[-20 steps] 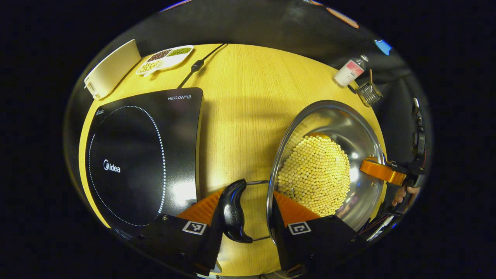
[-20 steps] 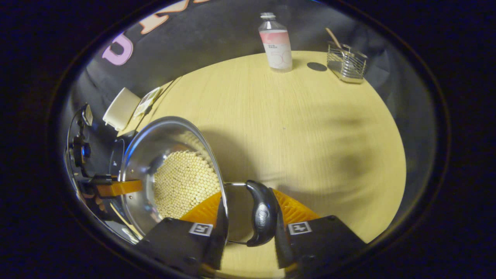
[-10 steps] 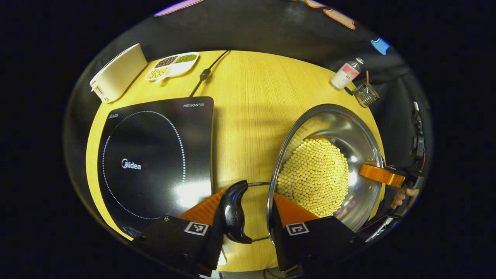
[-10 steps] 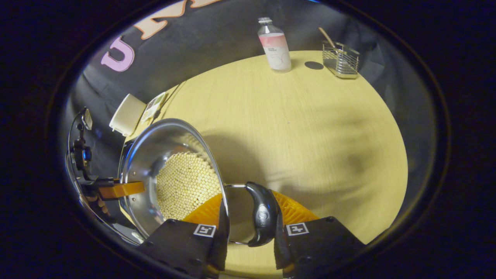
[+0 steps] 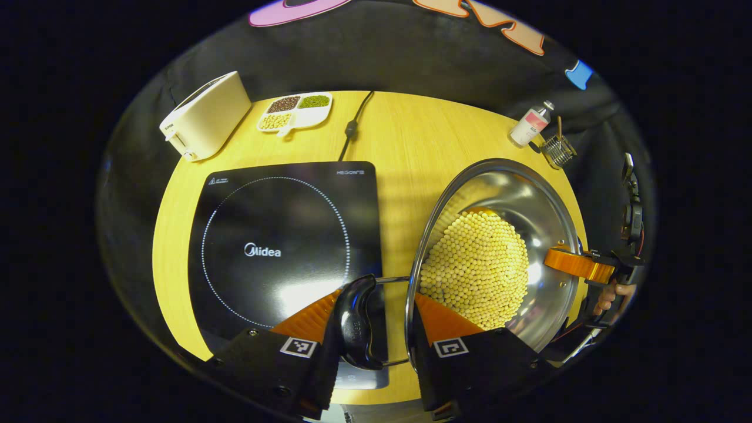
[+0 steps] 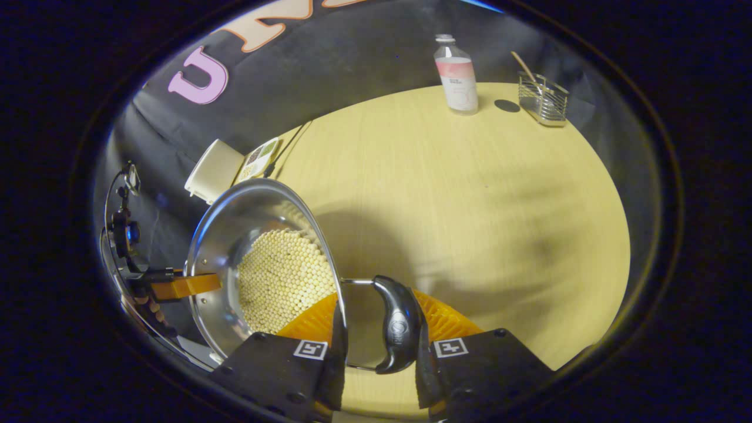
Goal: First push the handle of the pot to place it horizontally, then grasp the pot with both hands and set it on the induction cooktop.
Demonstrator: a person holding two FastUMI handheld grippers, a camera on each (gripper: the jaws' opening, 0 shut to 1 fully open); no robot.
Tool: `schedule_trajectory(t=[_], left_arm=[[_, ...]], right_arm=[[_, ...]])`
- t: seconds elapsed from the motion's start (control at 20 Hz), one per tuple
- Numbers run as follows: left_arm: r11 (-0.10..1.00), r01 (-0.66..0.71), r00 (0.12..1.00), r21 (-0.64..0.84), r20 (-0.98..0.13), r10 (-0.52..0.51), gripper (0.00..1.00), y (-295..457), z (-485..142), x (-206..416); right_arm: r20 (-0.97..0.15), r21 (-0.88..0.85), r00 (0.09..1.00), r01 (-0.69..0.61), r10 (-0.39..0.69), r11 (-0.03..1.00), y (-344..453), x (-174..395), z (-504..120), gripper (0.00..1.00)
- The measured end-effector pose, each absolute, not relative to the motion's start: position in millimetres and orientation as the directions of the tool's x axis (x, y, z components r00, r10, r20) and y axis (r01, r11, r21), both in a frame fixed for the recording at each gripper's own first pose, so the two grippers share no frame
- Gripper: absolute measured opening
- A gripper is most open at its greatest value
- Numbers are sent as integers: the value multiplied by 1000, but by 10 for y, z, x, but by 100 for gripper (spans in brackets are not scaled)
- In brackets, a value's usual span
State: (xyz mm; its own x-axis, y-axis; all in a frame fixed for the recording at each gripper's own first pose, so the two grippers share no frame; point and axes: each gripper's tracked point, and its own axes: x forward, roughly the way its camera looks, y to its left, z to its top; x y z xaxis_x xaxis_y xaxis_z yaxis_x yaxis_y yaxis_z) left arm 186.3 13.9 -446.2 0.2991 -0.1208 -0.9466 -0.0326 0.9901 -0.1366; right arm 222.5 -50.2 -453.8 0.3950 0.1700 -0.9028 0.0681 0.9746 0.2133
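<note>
Both hand-held grippers hold the pot by its side handles, beside the cooktop.

The left hand-held gripper (image 5: pixel 373 320) is clamped on one black handle (image 5: pixel 354 323) of the shiny steel pot of pale beans (image 5: pixel 499 247); the right hand-held gripper (image 6: pixel 379 329) is clamped on the opposite handle (image 6: pixel 398 324). Just left of the pot lies the black square induction cooktop (image 5: pixel 282 247) on the round yellow wooden desk (image 5: pixel 423 135).

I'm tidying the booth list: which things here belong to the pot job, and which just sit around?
In the job:
- pot filled with beans
- its two black handles
- induction cooktop
- left tongs and right tongs

Lying about:
- white toaster
- divided bean dish
- bottle
- wire basket
</note>
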Motion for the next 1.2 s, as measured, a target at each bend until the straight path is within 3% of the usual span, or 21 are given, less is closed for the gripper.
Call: schedule_trajectory(t=[0.4, 0.45, 0.5, 0.6, 0.65, 0.7, 0.8, 0.9, 1.05, 1.1, 1.2], left_arm=[[982, 25, 323, -186, -928, -184, 59, 84, -4586, 1952], [980, 49, 332, -193, -922, -198, 58, 69, -4587, 1980], [975, 65, 350, -211, -910, -220, 58, 33, -4615, 2027], [965, 55, 326, -256, -909, -259, 58, 34, -4640, 1940], [962, 61, 340, -266, -901, -271, 59, 38, -4638, 1961], [961, 62, 329, -270, -903, -275, 58, 91, -4657, 1944], [955, 44, 337, -292, -896, -290, 58, 108, -4628, 1960], [951, 42, 341, -307, -890, -303, 58, 103, -4646, 1973], [951, 37, 343, -306, -890, -299, 57, 109, -4668, 1993], [951, 41, 345, -305, -889, -300, 57, 102, -4675, 2006], [954, 42, 351, -296, -890, -292, 57, 133, -4653, 1999]], right_arm=[[-911, 178, 396, 130, 114, 975, 239, 2191, -4617, 44], [-912, 168, 397, 137, 101, 976, 320, 2187, -4597, 50], [-910, 162, 405, 150, 89, 975, 384, 2218, -4593, 45], [-905, 134, 420, 148, 60, 980, 483, 2284, -4524, 44], [-907, 114, 419, 145, 44, 983, 531, 2296, -4489, 50], [-911, 101, 412, 155, 29, 983, 597, 2278, -4474, 50], [-915, 80, 402, 153, 12, 985, 770, 2254, -4443, 43], [-916, 66, 402, 155, -2, 986, 939, 2257, -4426, 51], [-919, 52, 395, 155, -14, 987, 1173, 2275, -4424, 51], [-919, 52, 395, 159, -15, 986, 1250, 2283, -4428, 44], [-920, 51, 392, 156, -14, 986, 1401, 2308, -4441, 44]])
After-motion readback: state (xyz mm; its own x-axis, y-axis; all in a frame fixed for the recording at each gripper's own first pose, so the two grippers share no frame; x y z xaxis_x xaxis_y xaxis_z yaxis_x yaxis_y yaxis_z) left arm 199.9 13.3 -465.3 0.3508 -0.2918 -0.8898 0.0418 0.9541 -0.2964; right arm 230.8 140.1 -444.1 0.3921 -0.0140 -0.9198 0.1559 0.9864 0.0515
